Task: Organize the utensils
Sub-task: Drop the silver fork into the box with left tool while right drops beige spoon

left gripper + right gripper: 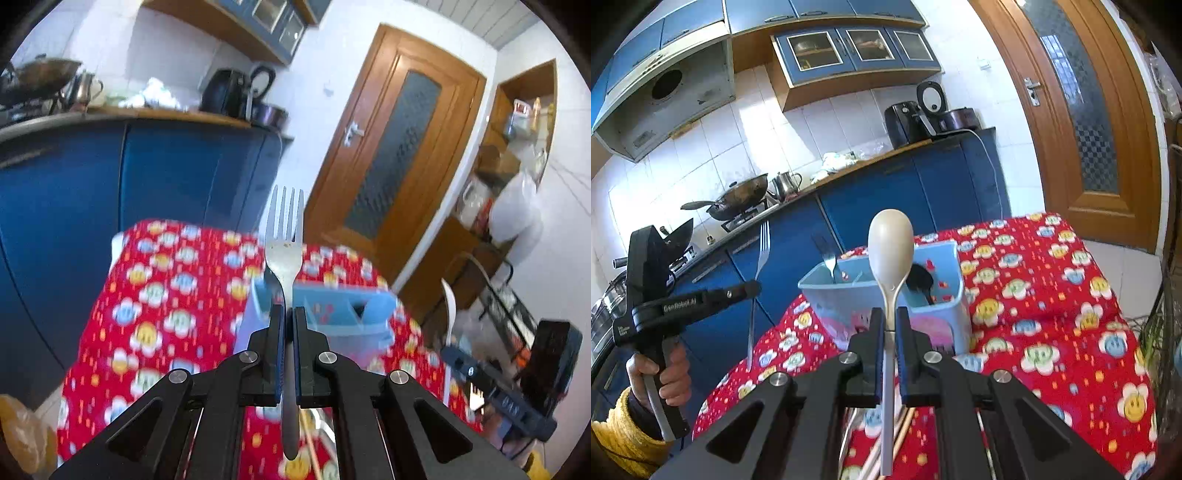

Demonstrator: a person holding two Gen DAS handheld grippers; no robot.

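Left claw [288, 314]: you are clamping the fork [285, 236] by its handle, tines up at frame centre | Right claw [891, 317]: you are gripping the cream spoon [890, 247], bowl up | Holder: blue utensil box [886, 295] is sitting on the red-clothed bench [1052, 314], behind the spoon, holding another fork [827, 258] and a dark spoon [919, 280]

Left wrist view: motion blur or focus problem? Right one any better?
Left wrist: the fork in the left gripper is sharp, while the tablecloth and blue bin smear, so it looks like motion blur. Right wrist: spoon, right gripper and bin crisp; fisheye bends the door.
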